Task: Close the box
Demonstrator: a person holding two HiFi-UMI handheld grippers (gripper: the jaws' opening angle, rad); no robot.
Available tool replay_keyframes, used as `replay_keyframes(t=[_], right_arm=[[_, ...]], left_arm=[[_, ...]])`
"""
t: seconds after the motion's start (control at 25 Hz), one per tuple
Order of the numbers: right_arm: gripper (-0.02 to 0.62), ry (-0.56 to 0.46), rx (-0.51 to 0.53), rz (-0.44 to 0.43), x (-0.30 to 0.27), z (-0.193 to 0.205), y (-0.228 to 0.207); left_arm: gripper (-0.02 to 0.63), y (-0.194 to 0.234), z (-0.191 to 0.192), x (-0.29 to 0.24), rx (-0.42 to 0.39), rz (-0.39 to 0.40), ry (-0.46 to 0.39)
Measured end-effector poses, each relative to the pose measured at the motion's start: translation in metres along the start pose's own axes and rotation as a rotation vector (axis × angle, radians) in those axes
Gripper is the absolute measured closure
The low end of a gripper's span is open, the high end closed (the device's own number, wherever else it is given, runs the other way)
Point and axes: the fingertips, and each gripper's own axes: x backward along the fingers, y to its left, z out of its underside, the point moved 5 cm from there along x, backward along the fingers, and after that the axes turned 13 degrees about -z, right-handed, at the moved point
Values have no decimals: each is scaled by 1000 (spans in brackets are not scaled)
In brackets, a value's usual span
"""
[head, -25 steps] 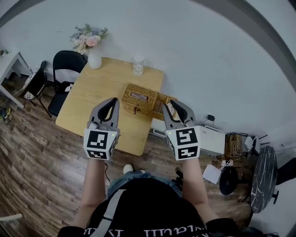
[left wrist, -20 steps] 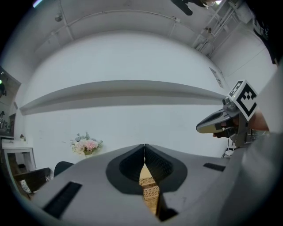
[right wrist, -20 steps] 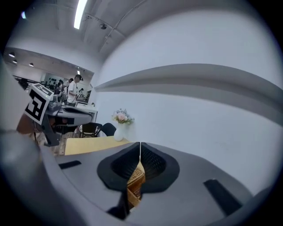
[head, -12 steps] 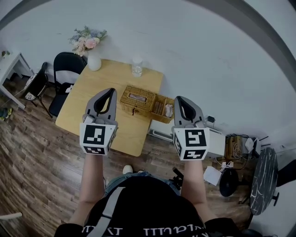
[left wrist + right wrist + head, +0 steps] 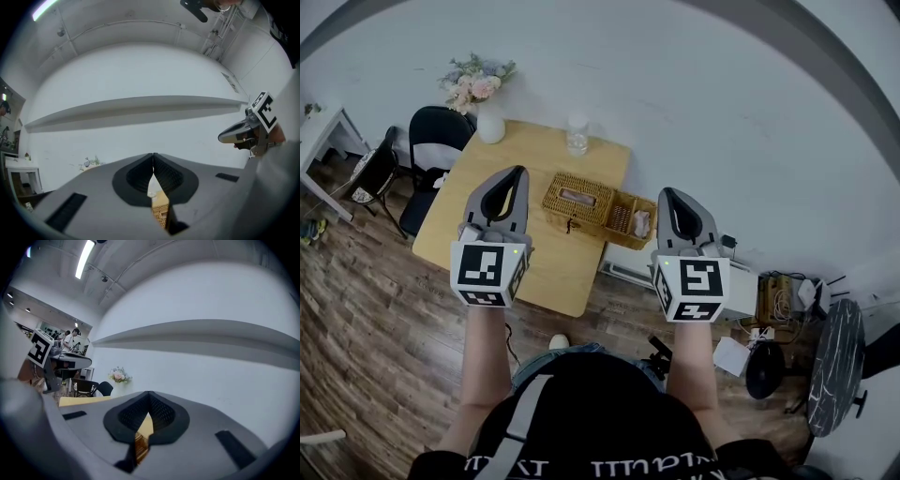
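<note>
A wicker box [image 5: 578,201] stands on the wooden table [image 5: 487,211], near its right edge. Its larger left part has a dark oblong opening on top. A smaller wicker part [image 5: 630,221] lies against its right side, open upward with something pale inside. My left gripper [image 5: 515,174] hangs shut and empty to the left of the box, above the table. My right gripper [image 5: 669,196] hangs shut and empty just right of the smaller part. In the left gripper view the shut left gripper [image 5: 153,156] shows wicker [image 5: 161,212] below. The right gripper [image 5: 149,394] likewise shows wicker [image 5: 140,444].
A white vase of flowers [image 5: 489,120] and a clear glass [image 5: 578,135] stand at the table's far edge. Black chairs [image 5: 434,141] sit left of the table. A white device [image 5: 739,286], cables and a black round stool [image 5: 763,366] lie on the wooden floor at the right.
Both grippers have risen and drawn back from the box. The right one moved rightward off the smaller wicker part; the left one shifted left.
</note>
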Motion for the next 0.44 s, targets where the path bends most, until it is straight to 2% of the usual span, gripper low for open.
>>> replay_keyframes(t=[0.44], right_arm=[[583, -41, 3, 12, 6, -10, -5]], left_arm=[[594, -5, -10, -2, -36, 11, -17]])
